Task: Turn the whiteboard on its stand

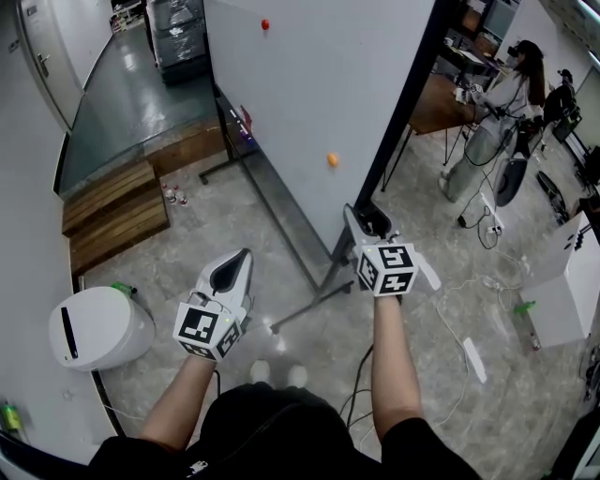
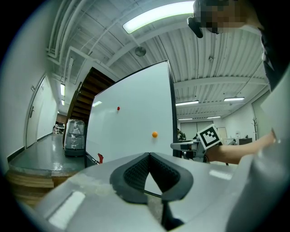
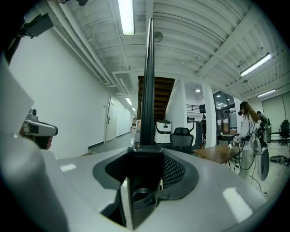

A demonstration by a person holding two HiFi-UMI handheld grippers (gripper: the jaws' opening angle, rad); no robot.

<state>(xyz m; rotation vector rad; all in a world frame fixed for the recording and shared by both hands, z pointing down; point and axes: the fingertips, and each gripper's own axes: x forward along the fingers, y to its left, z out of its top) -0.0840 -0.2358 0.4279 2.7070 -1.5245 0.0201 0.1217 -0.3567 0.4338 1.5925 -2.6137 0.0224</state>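
Observation:
The whiteboard (image 1: 319,84) stands upright on its wheeled stand, with a red magnet (image 1: 265,24) and an orange magnet (image 1: 332,159) on its face. My right gripper (image 1: 361,217) is at the board's black side frame (image 1: 398,122), low on the near edge. In the right gripper view that frame (image 3: 147,81) rises straight up from between the jaws, and the right gripper (image 3: 146,152) is shut on it. My left gripper (image 1: 242,255) hangs to the left, apart from the board, shut and holding nothing. From the left gripper (image 2: 148,156) the whiteboard (image 2: 131,127) shows ahead.
The stand's leg (image 1: 309,300) runs across the floor between my arms. A white round robot (image 1: 98,326) sits at the left, wooden steps (image 1: 112,211) behind it. Cables (image 1: 459,319) lie at the right near a white cabinet (image 1: 562,281). A person (image 1: 506,103) stands far right by a table (image 1: 441,98).

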